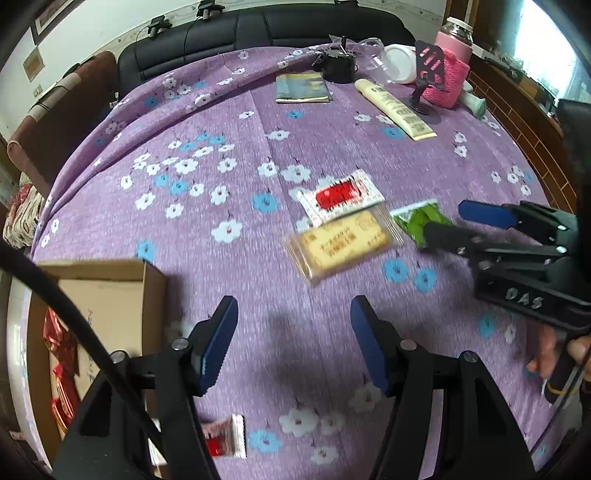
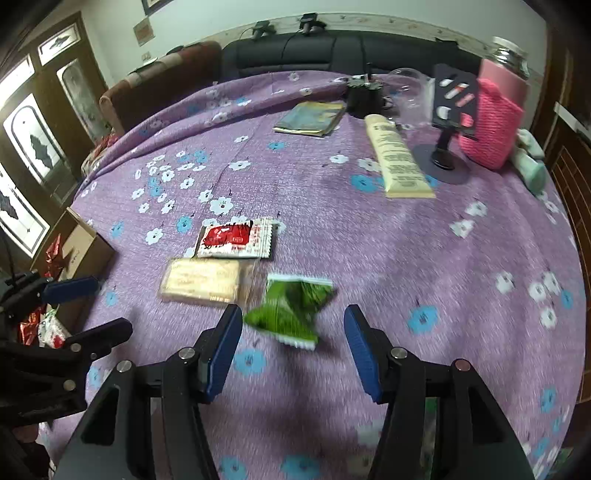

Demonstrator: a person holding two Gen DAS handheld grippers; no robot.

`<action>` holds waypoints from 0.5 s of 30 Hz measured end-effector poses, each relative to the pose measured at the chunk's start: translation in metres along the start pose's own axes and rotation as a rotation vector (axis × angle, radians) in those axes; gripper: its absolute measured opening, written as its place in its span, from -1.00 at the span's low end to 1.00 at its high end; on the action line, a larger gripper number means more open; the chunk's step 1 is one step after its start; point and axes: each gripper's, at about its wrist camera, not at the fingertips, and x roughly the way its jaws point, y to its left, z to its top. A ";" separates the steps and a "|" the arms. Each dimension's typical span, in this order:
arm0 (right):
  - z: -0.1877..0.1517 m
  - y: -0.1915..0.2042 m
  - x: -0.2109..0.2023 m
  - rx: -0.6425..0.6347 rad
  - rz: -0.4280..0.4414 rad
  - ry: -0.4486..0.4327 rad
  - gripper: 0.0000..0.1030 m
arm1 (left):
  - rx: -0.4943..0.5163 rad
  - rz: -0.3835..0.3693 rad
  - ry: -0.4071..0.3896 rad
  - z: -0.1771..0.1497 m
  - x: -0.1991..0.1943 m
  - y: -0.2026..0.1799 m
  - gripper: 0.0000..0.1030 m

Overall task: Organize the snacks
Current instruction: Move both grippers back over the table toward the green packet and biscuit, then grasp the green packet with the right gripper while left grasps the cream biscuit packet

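On the purple flowered tablecloth (image 1: 221, 122) lie a red-and-white packet (image 1: 341, 197) (image 2: 236, 238), a yellow biscuit packet (image 1: 343, 243) (image 2: 203, 278) and a green packet (image 1: 417, 219) (image 2: 291, 310). My right gripper (image 2: 293, 317) (image 1: 461, 221) is open, with the green packet lying between its fingertips, untouched by the pads. My left gripper (image 1: 293, 314) (image 2: 92, 308) is open over bare cloth, near the biscuit packet. A cardboard box (image 1: 110, 295) (image 2: 85, 240) at the left holds red wrapped snacks (image 1: 61, 354). Another small red-and-white packet (image 1: 225, 435) lies under the left gripper.
At the far side lie a cream tube (image 1: 395, 109) (image 2: 399, 158), a booklet (image 1: 303, 88), a black phone stand (image 2: 448, 110), a pink knitted bottle cover (image 2: 495, 125) and a clear cup (image 2: 410, 92). A black sofa (image 1: 258, 33) stands behind the table.
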 end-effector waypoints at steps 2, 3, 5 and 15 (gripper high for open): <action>0.003 0.001 0.008 -0.003 -0.006 0.008 0.12 | -0.006 0.006 -0.001 0.008 0.003 0.003 0.25; 0.004 0.002 0.012 -0.008 -0.014 0.013 0.12 | -0.012 0.003 0.000 0.010 0.004 0.004 0.25; 0.003 0.004 0.018 -0.013 -0.019 0.021 0.11 | -0.021 -0.004 0.006 0.017 0.006 0.007 0.25; -0.003 -0.002 0.017 0.016 0.005 0.025 -0.30 | 0.045 -0.004 0.044 0.043 0.028 -0.002 0.25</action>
